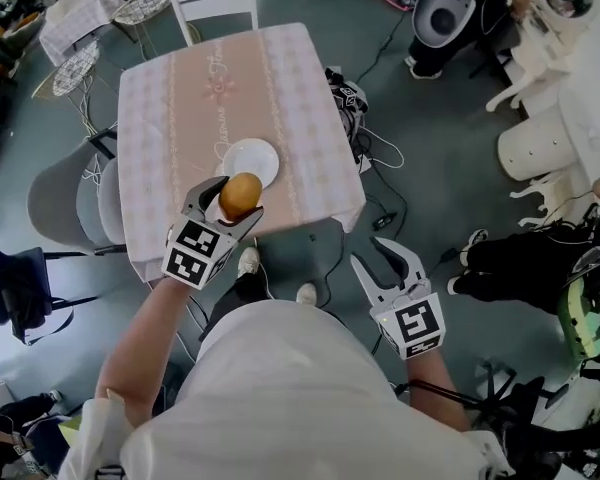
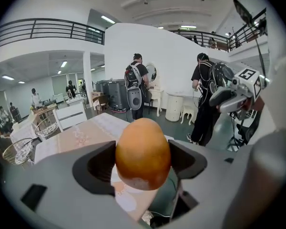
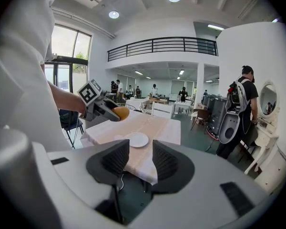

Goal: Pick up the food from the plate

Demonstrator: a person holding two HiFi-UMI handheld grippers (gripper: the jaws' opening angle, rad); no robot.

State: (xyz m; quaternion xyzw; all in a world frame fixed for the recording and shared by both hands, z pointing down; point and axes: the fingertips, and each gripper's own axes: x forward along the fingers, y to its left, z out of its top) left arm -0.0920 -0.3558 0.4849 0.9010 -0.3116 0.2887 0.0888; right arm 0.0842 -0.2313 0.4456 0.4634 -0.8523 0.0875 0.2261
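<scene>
- Left gripper (image 2: 143, 160) is clamped on the food (image 2: 143, 151), one jaw on each side of its widest part, and holds it up in the air.
- Seen from the head view, the food hangs over the near edge of the white plate (image 1: 260, 154), which now lies bare on the pink-clothed worktop (image 1: 180, 98).
- Right gripper (image 3: 140, 160) has its jaws apart with nothing between them. It hangs off the worktop's near right corner, over the floor.
- The food is egg-shaped, orange-brown and smooth-skinned, with a pale patch low on its near side.
- It looks light. Whether it is firm or soft I cannot tell.
- Its curved, smooth sides could slip out of flat jaws, so a hold across the broadest middle, as here, seems safest.
- Only moderate squeeze is wise, in case the skin bruises or cracks.
</scene>
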